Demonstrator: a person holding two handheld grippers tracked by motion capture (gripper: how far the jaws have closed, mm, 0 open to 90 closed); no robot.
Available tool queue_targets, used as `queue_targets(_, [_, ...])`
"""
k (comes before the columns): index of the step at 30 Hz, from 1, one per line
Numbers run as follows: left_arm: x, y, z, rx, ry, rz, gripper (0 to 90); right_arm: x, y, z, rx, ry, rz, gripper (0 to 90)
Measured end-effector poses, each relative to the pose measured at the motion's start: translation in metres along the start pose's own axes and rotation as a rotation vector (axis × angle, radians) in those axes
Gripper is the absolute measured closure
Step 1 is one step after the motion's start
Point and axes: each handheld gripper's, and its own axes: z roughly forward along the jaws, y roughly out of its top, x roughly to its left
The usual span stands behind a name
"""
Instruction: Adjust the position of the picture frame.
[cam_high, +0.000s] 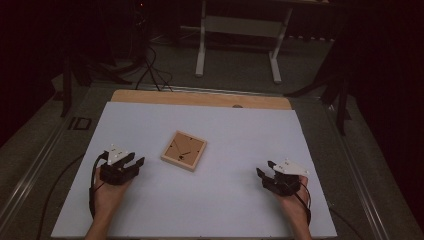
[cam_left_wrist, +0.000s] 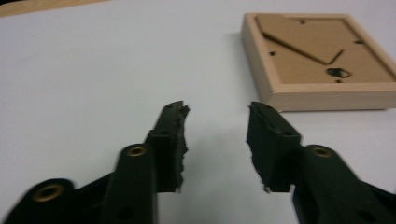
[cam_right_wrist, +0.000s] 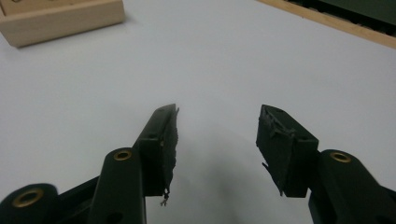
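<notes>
High view: both grippers' fingers apart, empty; left gripper (cam_high: 131, 165) nearest face-down picture frame (cam_high: 183, 150) on counter (cam_high: 225, 200); approach low, straddle wooden edge squarely.

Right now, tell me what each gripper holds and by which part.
Nothing is held. The left gripper and right gripper are open over the white mat, apart from the wooden frame.
</notes>
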Motion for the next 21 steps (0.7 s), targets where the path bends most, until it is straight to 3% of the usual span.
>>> queue_targets(5, [-0.0041,0.0018,-0.0004,0.0,0.004,0.036,58.8,0.0013,-0.0002,0.0009,0.008,0.006,-0.011,46.2])
queue_targets(11, [-0.0064,0.003,-0.0017,-0.008,-0.021,0.037,61.3,0.0016,-0.0001,-0.0002,0.005,0.007,-0.015,45.8])
queue_targets(16, [-0.0065,0.004,-0.0037,-0.013,-0.049,0.037,81.5,0.0006,-0.0002,-0.0009,-0.002,-0.001,-0.016,46.1])
queue_targets(21, [-0.0064,0.0043,-0.0048,-0.016,-0.061,0.036,87.3,0.0,-0.0001,-0.0015,-0.009,-0.001,-0.013,46.0])
